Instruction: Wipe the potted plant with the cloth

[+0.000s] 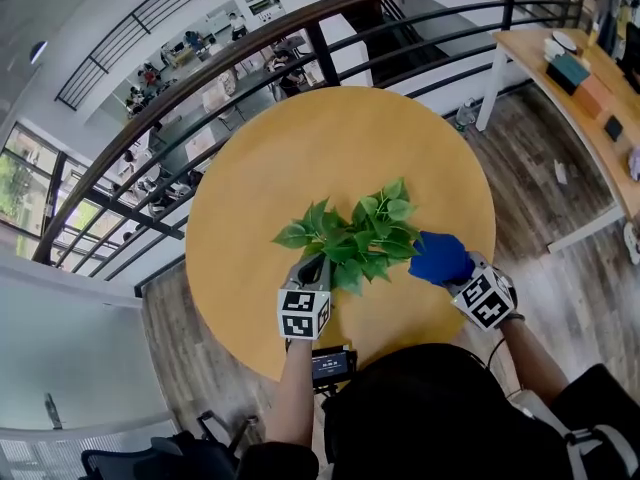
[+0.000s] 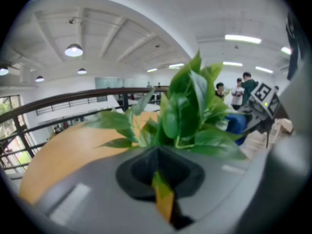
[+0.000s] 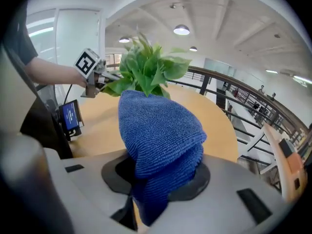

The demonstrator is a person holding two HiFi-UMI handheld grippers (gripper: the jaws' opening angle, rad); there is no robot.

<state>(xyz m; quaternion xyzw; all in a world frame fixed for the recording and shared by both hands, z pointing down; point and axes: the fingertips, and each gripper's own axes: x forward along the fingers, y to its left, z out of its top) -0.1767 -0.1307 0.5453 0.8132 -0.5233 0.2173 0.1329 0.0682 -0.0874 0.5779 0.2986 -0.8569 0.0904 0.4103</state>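
Observation:
A leafy green plant (image 1: 358, 236) stands near the middle of the round wooden table (image 1: 300, 138); its pot is hidden under the leaves. My left gripper (image 1: 314, 266) comes in from the near side and is shut on a leaf at the plant's near left, seen pinched between the jaws in the left gripper view (image 2: 159, 178). My right gripper (image 1: 456, 274) is shut on a blue cloth (image 1: 440, 258), which bulges out of the jaws (image 3: 157, 177) and sits against the plant's right side. In the right gripper view the cloth (image 3: 158, 130) is just in front of the plant (image 3: 146, 69).
A small device with a lit screen (image 1: 331, 365) sits at the table's near edge. A dark metal railing (image 1: 200, 78) curves behind the table. A wooden desk (image 1: 590, 108) with several items stands at the far right.

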